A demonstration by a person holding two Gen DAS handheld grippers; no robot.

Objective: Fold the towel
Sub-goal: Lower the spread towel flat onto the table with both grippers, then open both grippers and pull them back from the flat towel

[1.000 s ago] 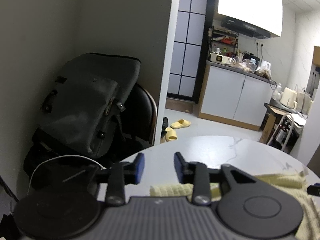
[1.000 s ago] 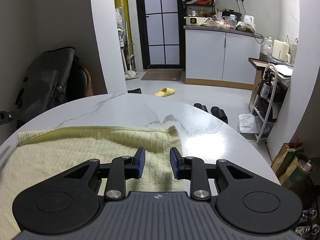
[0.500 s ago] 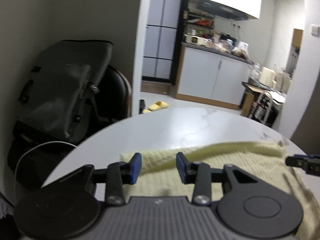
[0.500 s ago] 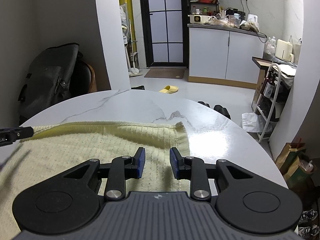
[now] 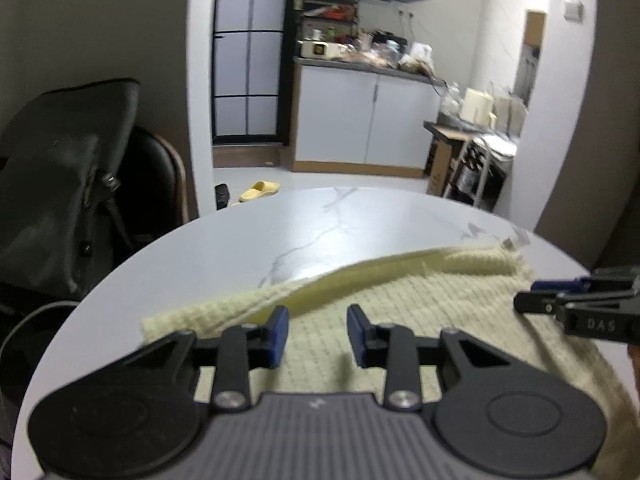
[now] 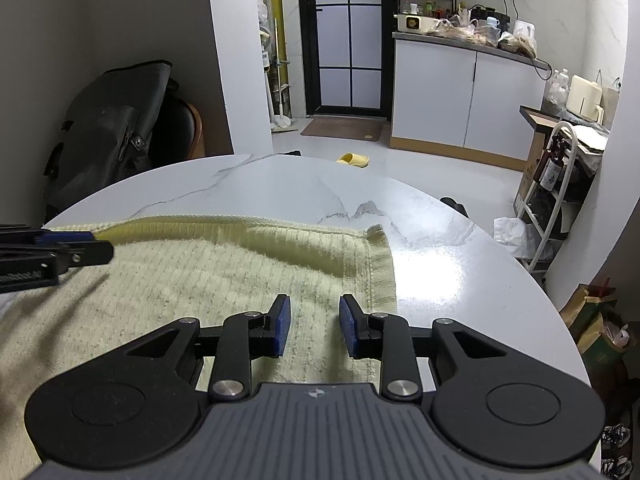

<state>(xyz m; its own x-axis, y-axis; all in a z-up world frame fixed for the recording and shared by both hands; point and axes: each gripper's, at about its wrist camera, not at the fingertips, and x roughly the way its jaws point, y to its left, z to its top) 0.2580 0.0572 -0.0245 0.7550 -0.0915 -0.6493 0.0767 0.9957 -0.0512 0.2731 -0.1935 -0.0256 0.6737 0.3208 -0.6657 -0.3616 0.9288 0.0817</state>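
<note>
A pale yellow waffle-weave towel (image 5: 420, 304) (image 6: 200, 272) lies spread on the round white marble table (image 5: 280, 232) (image 6: 440, 248), its far edge rolled up into a ridge. My left gripper (image 5: 316, 320) hovers over the towel near its far left corner, jaws apart with nothing between them. It shows from the side at the left edge of the right wrist view (image 6: 100, 245). My right gripper (image 6: 314, 312) hangs over the towel by its right edge, jaws apart and empty. Its fingertips enter the left wrist view from the right (image 5: 528, 294).
A dark bag (image 5: 60, 184) (image 6: 112, 128) sits on a chair beyond the table's left side. Behind the table are a floor with a yellow slipper (image 6: 352, 159), white kitchen cabinets (image 6: 464, 100) and a wire rack with bottles (image 6: 552, 184) at the right.
My left gripper has swung right from the table's left rim to above the towel and narrowed slightly. It now shows in the right wrist view. The right gripper has kept still.
</note>
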